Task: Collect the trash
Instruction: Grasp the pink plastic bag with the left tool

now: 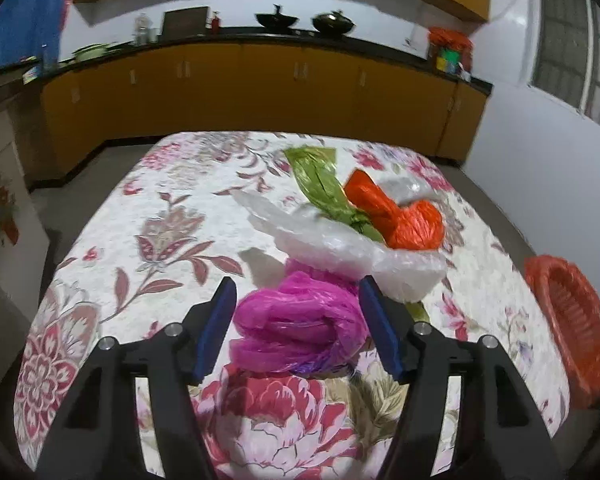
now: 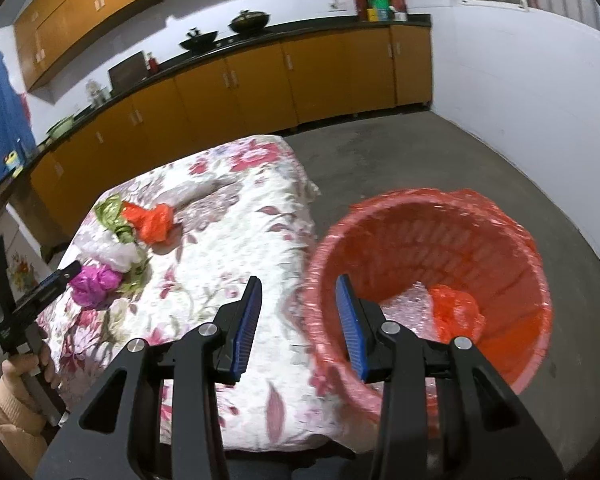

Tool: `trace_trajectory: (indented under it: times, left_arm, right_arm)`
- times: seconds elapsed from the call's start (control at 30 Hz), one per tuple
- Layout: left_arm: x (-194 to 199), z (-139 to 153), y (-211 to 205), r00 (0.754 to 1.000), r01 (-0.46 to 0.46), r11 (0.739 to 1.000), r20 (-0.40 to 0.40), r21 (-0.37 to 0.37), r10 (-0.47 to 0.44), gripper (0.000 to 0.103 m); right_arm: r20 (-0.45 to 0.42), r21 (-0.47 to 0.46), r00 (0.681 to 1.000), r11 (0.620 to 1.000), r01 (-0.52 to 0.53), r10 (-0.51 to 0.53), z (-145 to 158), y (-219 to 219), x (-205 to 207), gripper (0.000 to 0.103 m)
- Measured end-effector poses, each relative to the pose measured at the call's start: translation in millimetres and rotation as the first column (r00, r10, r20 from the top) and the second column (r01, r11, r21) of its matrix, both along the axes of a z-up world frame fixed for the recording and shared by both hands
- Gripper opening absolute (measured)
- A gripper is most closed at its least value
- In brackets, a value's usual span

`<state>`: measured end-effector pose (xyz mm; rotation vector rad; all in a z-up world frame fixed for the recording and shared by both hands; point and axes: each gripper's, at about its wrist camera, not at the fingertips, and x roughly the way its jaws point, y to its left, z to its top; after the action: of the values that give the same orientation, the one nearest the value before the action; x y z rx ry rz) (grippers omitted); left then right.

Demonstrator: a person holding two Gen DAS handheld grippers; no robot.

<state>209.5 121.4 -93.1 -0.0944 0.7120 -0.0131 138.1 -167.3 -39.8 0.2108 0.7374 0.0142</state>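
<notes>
No text, label, brand, number or sign is readable anywhere; the items on the far counter are too blurred.

- Four crumpled plastic bags clustered on the worktop [image 1: 112, 240].
- Nearest bag [image 1: 296, 328] sits between the left gripper [image 1: 298, 304] jaws, untouched.
- Bubble wrap [image 1: 340, 248] just behind it.
- Trash basket [image 2: 440, 280] off the worktop's right edge; wrap and a bag inside.

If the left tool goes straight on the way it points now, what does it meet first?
Most likely the crumpled magenta bag: it lies between the open fingers of the left tool, which do not seem to touch it yet. Clear plastic lies behind it.
</notes>
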Motion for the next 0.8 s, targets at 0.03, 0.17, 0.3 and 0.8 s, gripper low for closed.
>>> trace_trajectory:
  times: [0.03, 0.17, 0.3, 0.8]
  left_arm:
    - [2, -3, -2, 1.0, 0.009, 1.0, -0.011, 0.007, -0.009, 0.063]
    - [5, -13, -2, 0.999, 0.042, 0.999, -0.029, 0.004, -0.042, 0.063]
    - [3, -15, -1, 0.995, 0.098, 0.995, -0.031, -0.018, -0.098, 0.062]
    - [18, -26, 12, 0.975, 0.204, 0.977, -0.077, -0.062, -0.208, 0.068]
  right_arm:
    - [-0.001, -0.002, 1.0, 1.0, -0.009, 0.009, 0, 5, 2, 0.04]
    - [-0.007, -0.015, 0.998, 0.998, -0.061, 0.061, -1, 28, 12, 0.04]
    - [-0.019, -0.028, 0.993, 0.993, -0.114, 0.113, -4, 52, 21, 0.04]
    - [-0.041, -0.037, 0.973, 0.973, -0.228, 0.227, -8, 110, 41, 0.04]
